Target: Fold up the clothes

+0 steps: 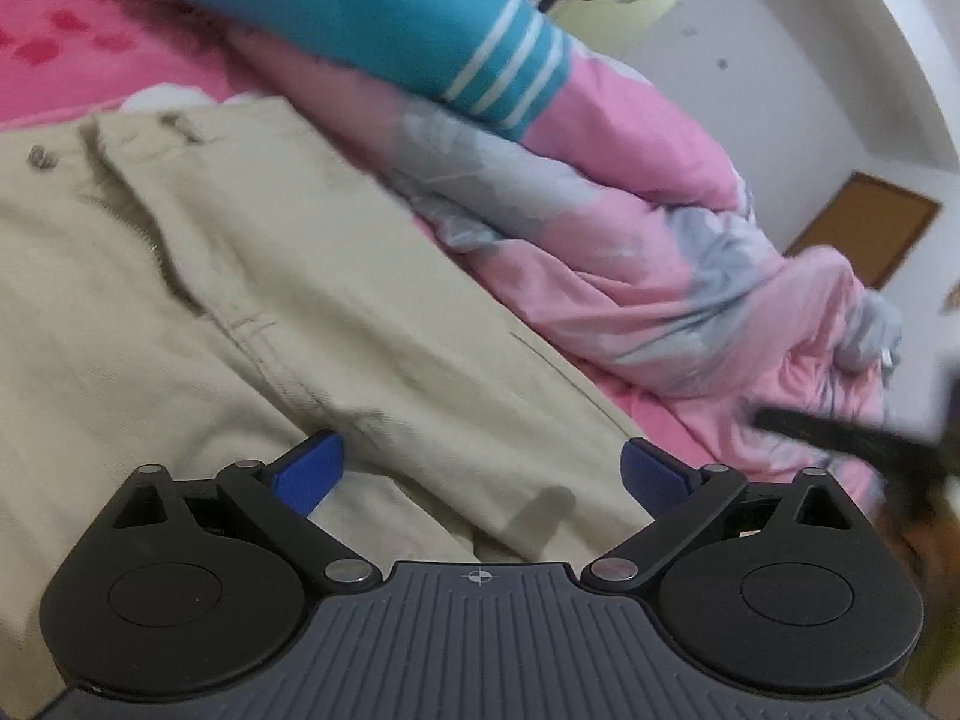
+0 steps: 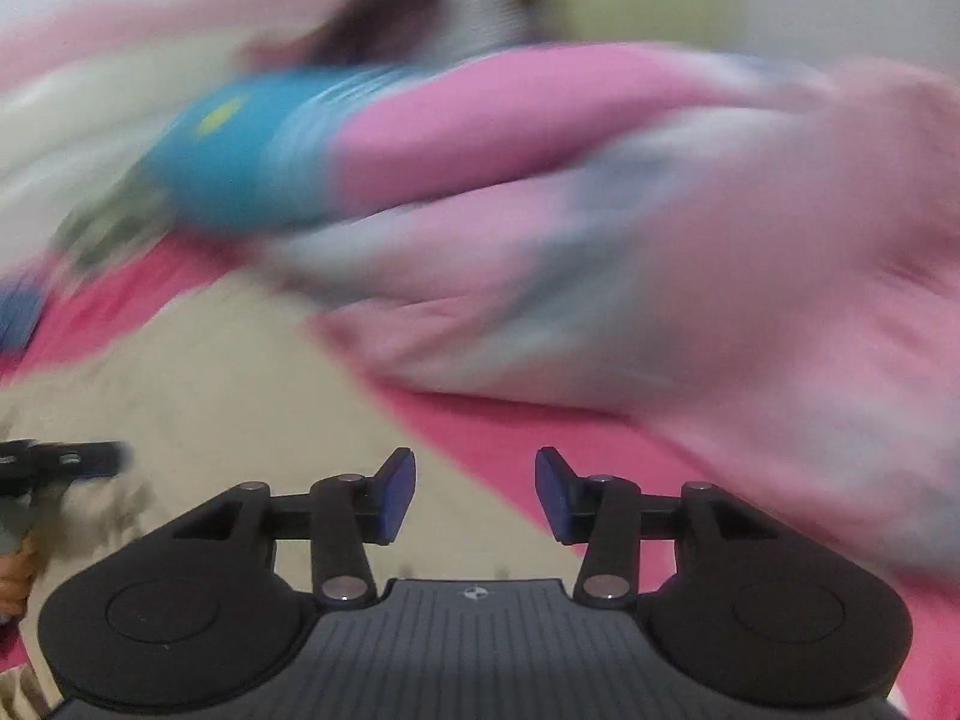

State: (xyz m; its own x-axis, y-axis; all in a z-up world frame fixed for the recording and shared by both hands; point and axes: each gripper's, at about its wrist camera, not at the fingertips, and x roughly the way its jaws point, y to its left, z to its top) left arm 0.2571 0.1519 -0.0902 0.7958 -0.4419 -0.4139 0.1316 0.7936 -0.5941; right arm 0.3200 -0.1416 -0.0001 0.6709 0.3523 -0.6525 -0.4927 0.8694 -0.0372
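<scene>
Left wrist: gripper [image 1: 483, 468] low over trousers [image 1: 240, 312]

We note a bed under a bright pink sheet [image 1: 90, 60], beige trousers [image 1: 252, 276] spread flat on it, button and zip showing, a bunched pink-and-grey quilt [image 1: 630, 252] lying beside them, a teal white-striped garment [image 1: 384, 18] resting over the quilt's far end

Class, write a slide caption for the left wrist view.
Open left gripper hovers over beige trousers beside a pink quilt.
</scene>
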